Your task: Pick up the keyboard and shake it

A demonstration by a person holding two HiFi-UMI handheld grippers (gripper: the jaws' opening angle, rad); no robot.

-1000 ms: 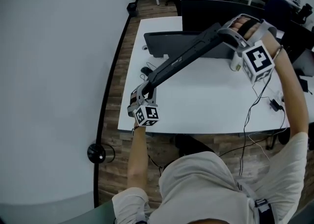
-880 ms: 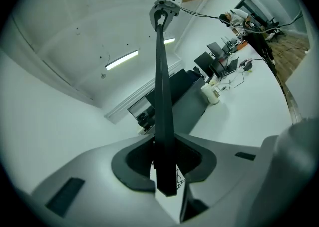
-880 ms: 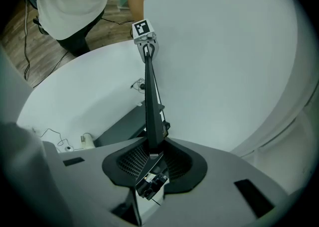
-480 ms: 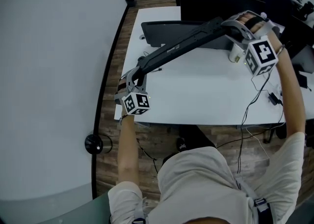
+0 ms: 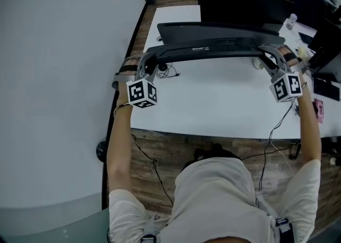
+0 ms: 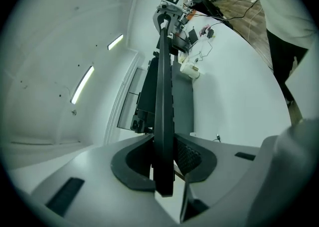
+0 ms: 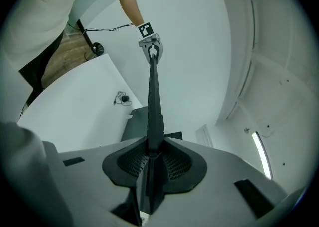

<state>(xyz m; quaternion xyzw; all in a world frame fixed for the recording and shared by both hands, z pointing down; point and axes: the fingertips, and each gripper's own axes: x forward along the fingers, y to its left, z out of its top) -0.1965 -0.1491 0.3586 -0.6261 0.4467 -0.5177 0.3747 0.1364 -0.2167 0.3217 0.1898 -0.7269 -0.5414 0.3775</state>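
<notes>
A long dark keyboard hangs level in the air above the white desk, held by its two ends. My left gripper is shut on the left end and my right gripper on the right end. In the left gripper view the keyboard runs edge-on away from the jaws, with both pads pressed against its sides at the left gripper; the right gripper shows at its far end. The right gripper view mirrors this: the keyboard is clamped in the right gripper, and the left gripper sits at the far end.
A dark monitor stands at the desk's back, with a black flat panel in front of it. A small coiled cable lies at the left, a pale cup at the right. Cables hang over the front edge. A wall runs along the left.
The keyboard has swung from a steep slant, right end high, to level. The left gripper rose and the right gripper came down, both still clamped on it.
</notes>
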